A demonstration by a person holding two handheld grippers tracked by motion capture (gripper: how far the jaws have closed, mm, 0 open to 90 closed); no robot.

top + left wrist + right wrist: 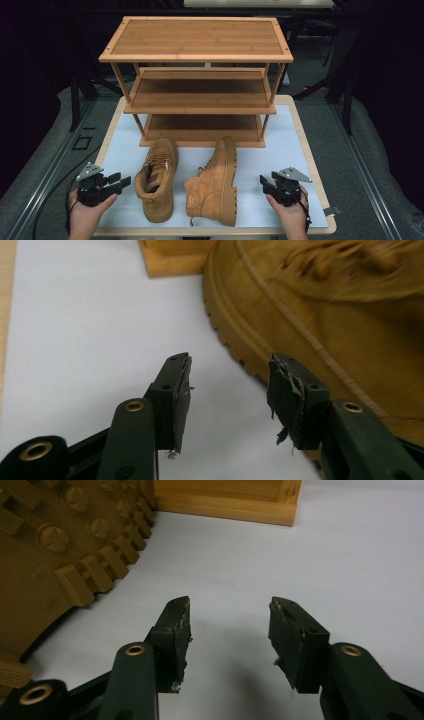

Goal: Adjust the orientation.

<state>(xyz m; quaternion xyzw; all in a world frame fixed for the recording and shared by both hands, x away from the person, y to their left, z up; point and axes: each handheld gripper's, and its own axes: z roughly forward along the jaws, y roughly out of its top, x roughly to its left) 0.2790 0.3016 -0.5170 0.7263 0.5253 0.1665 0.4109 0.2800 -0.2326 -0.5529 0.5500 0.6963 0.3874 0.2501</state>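
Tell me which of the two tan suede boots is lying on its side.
The tan suede boot nearer the right gripper: it lies tipped over, lugged sole facing that gripper. The other boot stands upright.

- Two boots: one upright [157,180], one on its side [216,182], lower centre.
- One rack [197,75], upper centre, three shelves.
- Two grippers: lower left [116,182], lower right [266,184].

The left gripper view blurs and crops the upright boot [320,305].
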